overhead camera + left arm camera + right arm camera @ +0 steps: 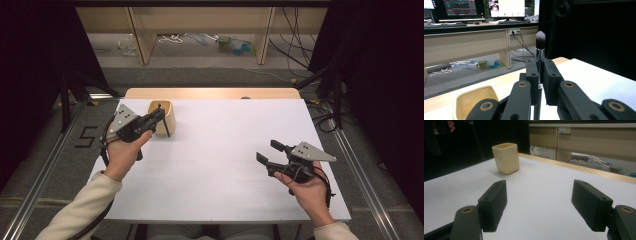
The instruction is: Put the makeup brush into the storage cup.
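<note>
Our left gripper (539, 82) clamps a makeup brush (540, 47) upright beside the cream cup (162, 116). Our right gripper (539, 207) hovers over the white table (225, 150), jaws apart and empty.

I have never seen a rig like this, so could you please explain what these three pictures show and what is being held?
A person sits at a white table with a hand-held two-jaw gripper in each hand. The high view looks down from above; the other two pictures come from cameras riding on the grippers, looking along their black jaws. The left gripper is shut on a makeup brush, bristles upward, beside a cream square cup standing on the table. The right gripper hangs open above the bare table, holding nothing. Behind the table are desks, monitors and loose cables on the floor.
</note>
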